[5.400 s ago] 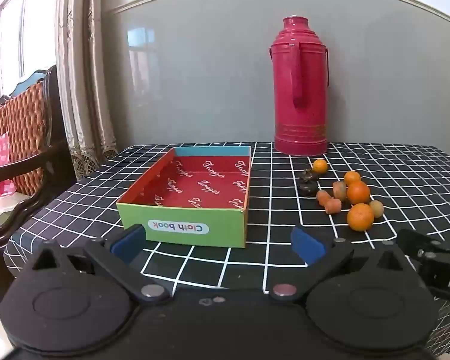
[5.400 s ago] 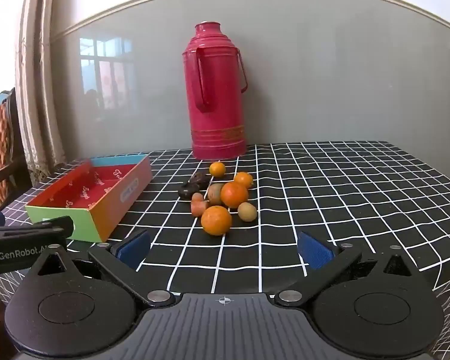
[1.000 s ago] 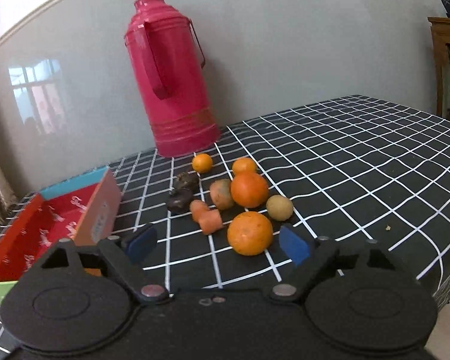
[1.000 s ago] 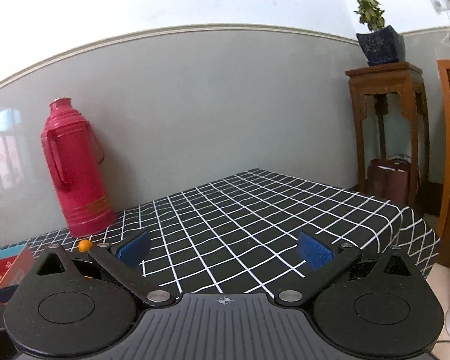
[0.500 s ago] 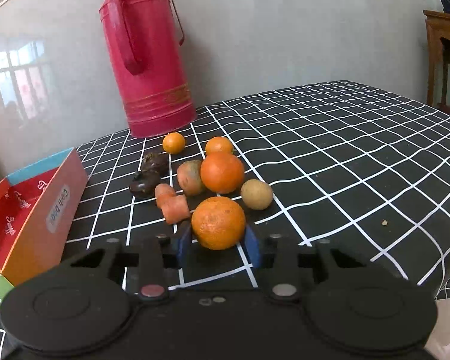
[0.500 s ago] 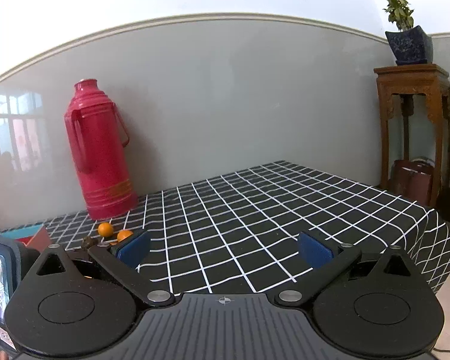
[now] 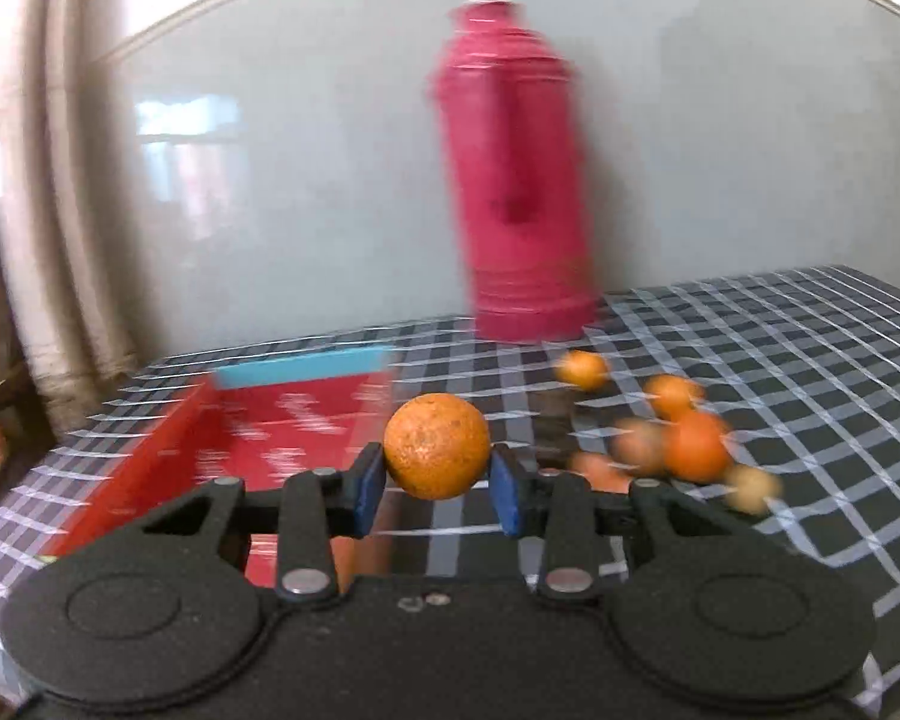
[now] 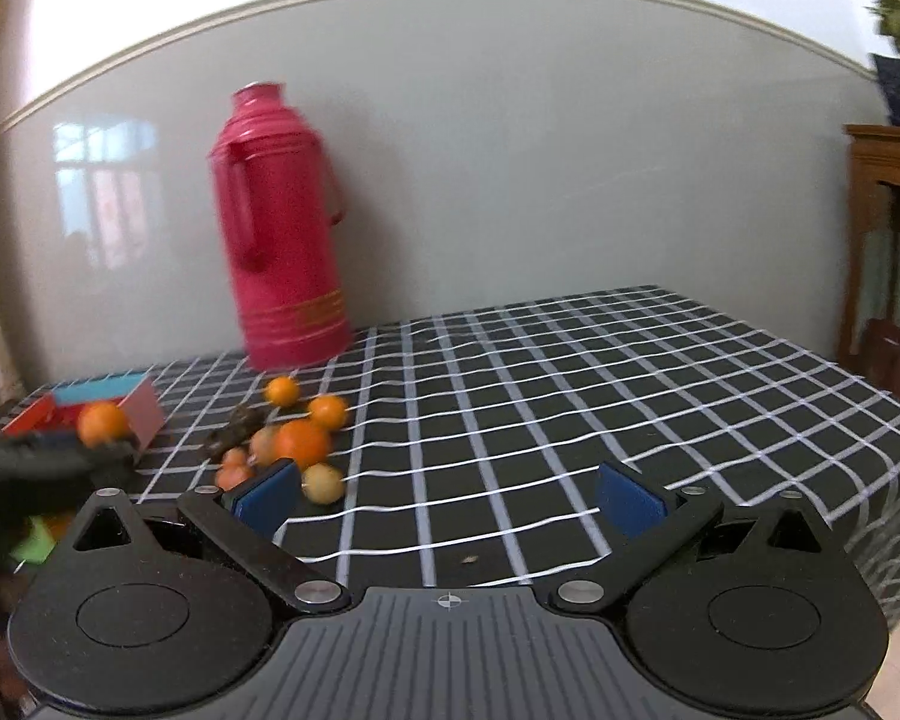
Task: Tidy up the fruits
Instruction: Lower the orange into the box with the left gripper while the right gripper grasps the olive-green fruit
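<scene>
An orange [image 7: 437,446] is clamped between the two blue pads of the left hand-held gripper [image 7: 437,489], gripped at its widest part on both sides so that it cannot roll out; it is held clear of the tabletop [image 7: 810,372], in front of the open red box [image 7: 150,456], which is judged to be the place meant for the fruit; the box is seen with its red floor bare in the part that shows, its near end being hidden by the gripper body. The rest of the fruit [image 8: 294,441] is left in a loose cluster on the checked cloth just beside the box, between it and the red thermos [image 8: 282,222], which stands upright behind; two dark pieces and a small pale one are counted among the oranges, though blur prevents closer naming. The right hand-held gripper [image 8: 447,495] is held with its pads wide apart and nothing between them, low over the near edge of the tabletop, just beside the pale fruit [image 8: 323,483], presumably so that the next piece can be taken once the carried orange is set down.
</scene>
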{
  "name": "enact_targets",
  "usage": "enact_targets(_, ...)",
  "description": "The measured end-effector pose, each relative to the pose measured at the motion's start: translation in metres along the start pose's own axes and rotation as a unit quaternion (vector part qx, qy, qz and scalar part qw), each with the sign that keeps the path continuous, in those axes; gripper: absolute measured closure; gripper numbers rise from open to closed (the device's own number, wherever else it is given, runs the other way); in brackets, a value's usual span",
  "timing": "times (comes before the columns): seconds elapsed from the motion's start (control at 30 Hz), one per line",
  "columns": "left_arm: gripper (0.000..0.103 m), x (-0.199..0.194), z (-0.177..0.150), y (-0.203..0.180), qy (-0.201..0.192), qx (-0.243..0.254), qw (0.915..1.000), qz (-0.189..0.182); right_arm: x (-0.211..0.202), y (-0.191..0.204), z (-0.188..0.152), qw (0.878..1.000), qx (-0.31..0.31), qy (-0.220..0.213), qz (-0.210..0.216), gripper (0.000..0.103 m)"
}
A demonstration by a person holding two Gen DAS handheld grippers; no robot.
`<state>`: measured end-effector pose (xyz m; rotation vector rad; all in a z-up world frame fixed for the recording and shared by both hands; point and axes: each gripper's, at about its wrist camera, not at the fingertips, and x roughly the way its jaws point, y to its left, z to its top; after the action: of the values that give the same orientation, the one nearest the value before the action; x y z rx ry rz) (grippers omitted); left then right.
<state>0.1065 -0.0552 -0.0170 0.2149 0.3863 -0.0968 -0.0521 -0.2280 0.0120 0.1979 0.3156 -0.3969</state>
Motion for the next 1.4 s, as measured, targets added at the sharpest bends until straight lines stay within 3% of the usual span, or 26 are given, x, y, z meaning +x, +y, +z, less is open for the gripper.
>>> enact_targets(0.23, 0.075, 0.037, 0.0, 0.067, 0.073, -0.057, 0.9903, 0.104, 0.026, 0.033, 0.001, 0.997, -0.072, 0.018, 0.019, 0.0)
enact_targets(0.37, 0.074, 0.049, -0.004, 0.089, 0.111, -0.074, 0.9825, 0.13, 0.056, 0.039, 0.003, 0.996, -0.079, 0.047, 0.003, 0.0)
enact_targets(0.53, 0.069, 0.049, -0.009, 0.1, 0.134, -0.081, 0.9766, 0.148, 0.096, 0.036, 0.008, 0.993, -0.055, 0.091, 0.052, 0.0)
enact_targets(0.6, 0.063, 0.049, -0.007, 0.104, 0.138, -0.088, 0.9751, 0.15, 0.107, 0.039, 0.009, 0.992, -0.063, 0.089, 0.057, 0.0)
enact_targets(0.67, 0.037, 0.044, -0.006, 0.108, 0.136, -0.097, 0.9746, 0.15, 0.116, 0.041, 0.008, 0.991, -0.071, 0.086, 0.07, 0.0)
enact_targets(0.7, 0.031, 0.04, -0.005, 0.109, 0.13, -0.1, 0.9749, 0.15, 0.12, 0.042, 0.007, 0.991, -0.073, 0.084, 0.072, 0.0)
enact_targets(0.73, 0.026, 0.035, -0.004, 0.109, 0.122, -0.1, 0.9759, 0.15, 0.123, 0.042, 0.005, 0.991, -0.076, 0.081, 0.075, 0.004)
enact_targets(0.8, 0.023, 0.028, 0.0, 0.109, 0.106, -0.098, 0.979, 0.144, 0.128, 0.044, 0.002, 0.99, -0.081, 0.083, 0.075, 0.042)
enact_targets(0.83, 0.019, 0.025, 0.002, 0.108, 0.099, -0.096, 0.9803, 0.142, 0.131, 0.043, 0.002, 0.99, -0.074, 0.09, 0.078, 0.048)
enact_targets(0.93, 0.017, 0.016, 0.005, 0.113, 0.079, -0.102, 0.9815, 0.141, 0.141, 0.038, -0.001, 0.989, -0.054, 0.108, 0.084, 0.05)
enact_targets(1.1, 0.015, 0.013, 0.007, 0.125, 0.072, -0.119, 0.9792, 0.148, 0.142, 0.045, -0.003, 0.989, -0.071, 0.094, 0.085, 0.051)
enact_targets(1.13, 0.015, 0.014, 0.008, 0.127, 0.074, -0.122, 0.9785, 0.149, 0.142, 0.047, -0.004, 0.99, -0.078, 0.091, 0.08, 0.053)
enact_targets(1.17, 0.015, 0.016, 0.008, 0.129, 0.076, -0.126, 0.9773, 0.152, 0.143, 0.049, -0.005, 0.989, -0.083, 0.09, 0.078, 0.071)
enact_targets(1.2, 0.015, 0.016, 0.007, 0.131, 0.078, -0.13, 0.9762, 0.155, 0.143, 0.05, -0.006, 0.989, -0.086, 0.091, 0.08, 0.078)
enact_targets(1.4, 0.015, 0.018, 0.004, 0.154, 0.092, -0.172, 0.965, 0.175, 0.135, 0.064, -0.014, 0.987, -0.115, 0.075, 0.082, 0.078)
